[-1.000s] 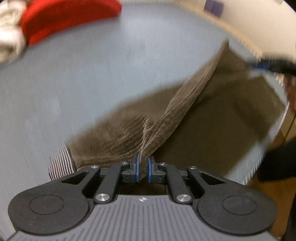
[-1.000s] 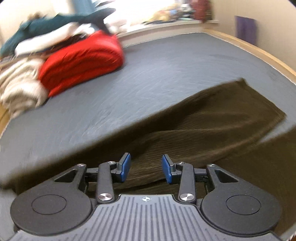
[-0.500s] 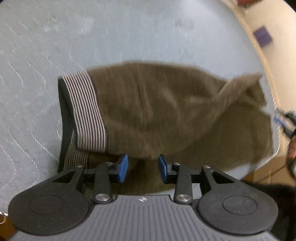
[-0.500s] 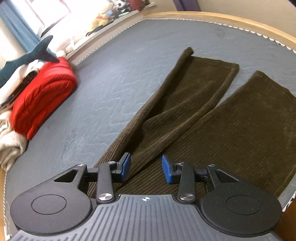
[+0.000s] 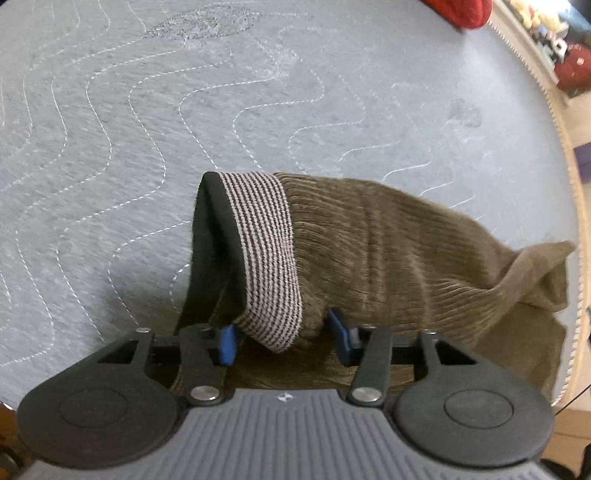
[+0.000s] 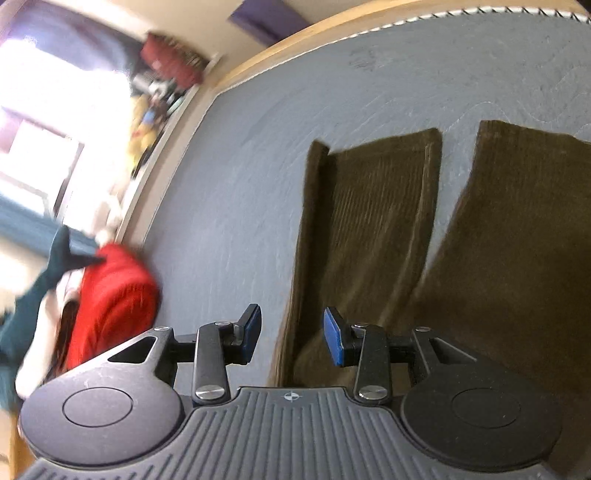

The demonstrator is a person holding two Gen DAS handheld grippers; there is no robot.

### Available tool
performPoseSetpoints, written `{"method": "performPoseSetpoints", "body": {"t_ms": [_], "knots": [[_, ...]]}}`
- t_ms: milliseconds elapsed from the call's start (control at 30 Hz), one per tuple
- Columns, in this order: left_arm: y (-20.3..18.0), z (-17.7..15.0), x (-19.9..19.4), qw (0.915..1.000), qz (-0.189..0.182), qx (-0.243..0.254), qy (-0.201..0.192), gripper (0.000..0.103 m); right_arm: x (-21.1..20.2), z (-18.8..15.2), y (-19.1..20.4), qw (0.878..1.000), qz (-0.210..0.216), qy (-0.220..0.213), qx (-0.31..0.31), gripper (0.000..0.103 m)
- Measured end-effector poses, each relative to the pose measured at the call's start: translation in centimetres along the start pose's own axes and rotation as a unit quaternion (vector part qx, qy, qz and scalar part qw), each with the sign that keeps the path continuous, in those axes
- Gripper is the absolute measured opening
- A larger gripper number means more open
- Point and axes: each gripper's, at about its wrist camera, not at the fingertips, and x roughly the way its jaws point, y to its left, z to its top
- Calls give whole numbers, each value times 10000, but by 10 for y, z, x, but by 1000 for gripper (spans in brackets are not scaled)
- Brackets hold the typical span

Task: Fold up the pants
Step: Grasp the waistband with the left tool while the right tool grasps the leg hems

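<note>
Brown corduroy pants (image 5: pixel 388 251) lie on a blue-grey quilted mattress (image 5: pixel 147 129). Their striped waistband (image 5: pixel 266 251) stands up, folded open, right in front of my left gripper (image 5: pixel 282 341). That gripper is open, its jaws either side of the waistband's lower corner. In the right wrist view the two pant legs (image 6: pixel 369 221) lie flat side by side, the left one with a folded-over edge. My right gripper (image 6: pixel 291 338) is open and empty, over the left leg's left edge.
A red folded garment (image 6: pixel 110 302) and a teal plush lie at the mattress's left side in the right wrist view. The wooden bed frame (image 6: pixel 295 48) runs along the far edge. The red garment also shows in the left wrist view (image 5: pixel 461 11).
My left gripper let go of the pants fabric and opened, then moved in to the waistband. My right gripper stayed open and swung along the pant legs.
</note>
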Motion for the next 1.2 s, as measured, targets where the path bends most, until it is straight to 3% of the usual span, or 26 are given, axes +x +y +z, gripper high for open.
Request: {"method": "performPoseSetpoints", "body": {"t_ms": [133, 267, 433, 633, 700, 733, 767, 967, 1200], "knots": [[-4, 9, 4, 9998, 168, -48, -85, 39, 45, 8, -12, 9996, -11, 78, 264, 40], [-6, 18, -4, 9982, 397, 108, -442, 29, 90, 17, -13, 9991, -190, 176, 337, 42], [-3, 23, -20, 9961, 496, -12, -735, 27, 134, 22, 0, 9994, -222, 231, 163, 42], [-2, 27, -22, 9960, 530, 68, -715, 27, 160, 21, 11, 9985, -434, 181, -279, 42], [-3, 29, -18, 9962, 509, 85, -705, 27, 162, 21, 13, 9981, -435, 150, -410, 32], [-3, 30, -17, 9962, 512, 112, -702, 27, 161, 20, 16, 9974, -446, 120, -545, 16], [-3, 28, -19, 9960, 524, 147, -709, 27, 160, 19, 19, 9966, -473, 106, -670, 7], [-10, 25, -26, 9943, 593, 355, -809, 27, 128, 23, 28, 9932, -439, -94, -1071, 3], [-14, 17, -43, 9930, 336, 486, -1027, 27, 9, 39, 42, 9863, -39, -608, -1533, 2]]}}
